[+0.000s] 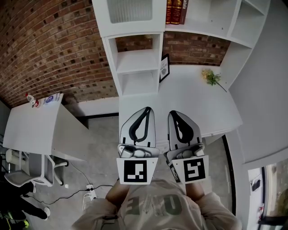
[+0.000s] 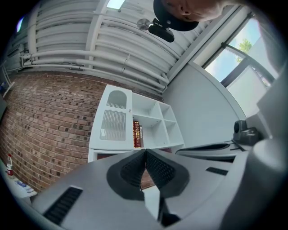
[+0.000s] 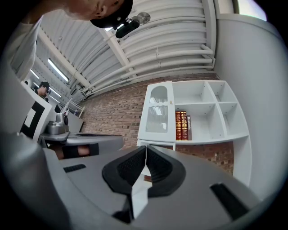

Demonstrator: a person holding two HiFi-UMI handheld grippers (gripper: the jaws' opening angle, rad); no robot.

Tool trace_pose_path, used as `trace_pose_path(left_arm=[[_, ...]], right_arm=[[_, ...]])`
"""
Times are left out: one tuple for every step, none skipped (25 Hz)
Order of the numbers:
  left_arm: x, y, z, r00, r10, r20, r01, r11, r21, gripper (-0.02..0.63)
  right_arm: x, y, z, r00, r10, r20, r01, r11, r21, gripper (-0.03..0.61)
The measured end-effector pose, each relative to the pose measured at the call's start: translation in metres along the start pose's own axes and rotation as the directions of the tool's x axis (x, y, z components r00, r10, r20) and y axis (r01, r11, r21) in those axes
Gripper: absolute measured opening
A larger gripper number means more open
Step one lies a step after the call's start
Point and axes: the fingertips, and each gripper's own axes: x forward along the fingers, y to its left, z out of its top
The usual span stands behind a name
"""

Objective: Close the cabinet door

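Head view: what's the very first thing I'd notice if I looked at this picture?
Two big grey tongs poke out at the bottom middle, the left tongs and the right tongs side by side, both shut with nothing in them. Above them a white shelf unit stands against a red brick wall. It has a ribbed-glass cabinet door at the top and red books right beside it.
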Motion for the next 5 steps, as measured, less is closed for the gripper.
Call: trace_pose_path(left_arm=[[0.0003,0.0,0.0004,1.0,0.0,0.001,0.0,1.0,0.002,0.015],[0.0007,-0.0001,0.0012,1.0,0.0,0.003,0.0,1.0,0.003,0.015],[0.0012,-0.0002,0.0019,1.0,0.0,0.005,0.0,1.0,0.002,0.015],[0.0016,-0.0003,0.0024,1.0,0.001,0.006,-0.001,1.0,0.0,0.015],[0.002,-0.0005,0.0028,1.0,0.001,0.006,-0.001,1.0,-0.002,0.015]], right_arm=[[-0.0003,-0.0009,0.0001,1.0,-0.001,0.0,0.001,1.0,0.001,0.02],[-0.0005,-0.002,0.0003,1.0,-0.003,0.0,0.003,1.0,0.003,0.02],[-0.0007,-0.003,0.0006,1.0,-0.004,0.0,0.004,1.0,0.004,0.02],[-0.0008,-0.0041,0.0008,1.0,-0.006,0.001,0.006,1.0,0.004,0.02],[-0.0009,-0.0052,0.001,1.0,-0.008,0.001,0.008,1.0,0.005,0.02]])
